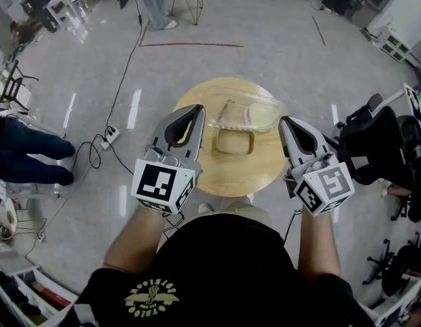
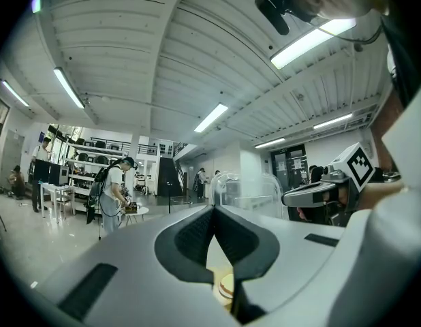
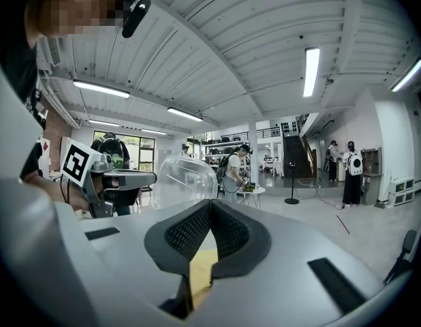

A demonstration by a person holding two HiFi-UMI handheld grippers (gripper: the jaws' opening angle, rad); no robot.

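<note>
Grey floor [image 1: 278, 46] lies open around our round wooden table [image 1: 258, 172], with a black chair [image 1: 374, 145] near the table's right edge. On the far half of the table sits a clear hinged container [image 1: 235, 142], its lid lying open toward the far rim. Our left gripper [image 1: 195, 109] and right gripper [image 1: 284, 121] flank it, just beside its sides, each with jaws pressed together on nothing.

Left gripper [image 2: 212, 212] fingers pressed together, clear plastic container [image 2: 246, 191] just beyond, right gripper [image 2: 318, 195] beside it
</note>
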